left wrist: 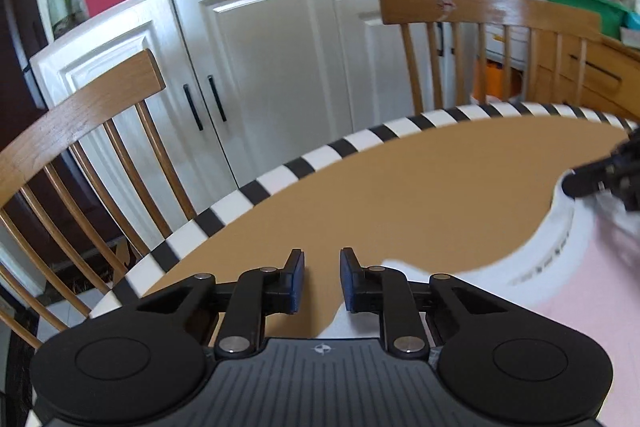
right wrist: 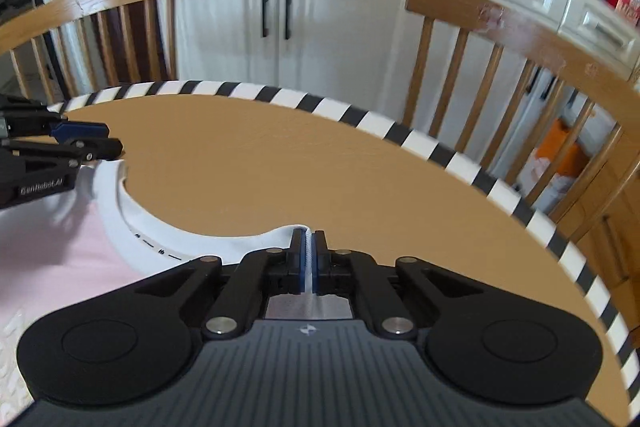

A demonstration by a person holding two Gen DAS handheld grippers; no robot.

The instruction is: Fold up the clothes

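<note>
1. We see a pink garment with a white collar (right wrist: 132,211) lying on a round tan table (right wrist: 304,163) edged with black-and-white stripes; the neckline faces the far rim, where two wooden chairs stand before white cabinets.
2. Our right gripper (right wrist: 307,251) is clenched on the white fabric at one end of the collar: a thin ridge of cloth shows squeezed between the blue pads (right wrist: 297,259).
3. Our left gripper (left wrist: 322,281) is at the other end of the collar. In its own view the jaws stand a little apart, with bare table and only a corner of white cloth beneath the right-hand finger. Nothing is visibly pinched, so we read it as released.
4. In the right wrist view the left gripper appears at the left edge, its fingertips over the collar's far shoulder point, just at the fabric. We cannot tell from there whether it touches.
5. The relation that matters: the collar's long axis runs side to side between the two grippers, one at each shoulder. The body of the shirt trails back toward us, off the lower left of the right wrist view.
6. We judge the step as taking hold of both shoulders. The right hand has its grip, and the left must settle onto cloth slightly to its right before any lift.
</note>
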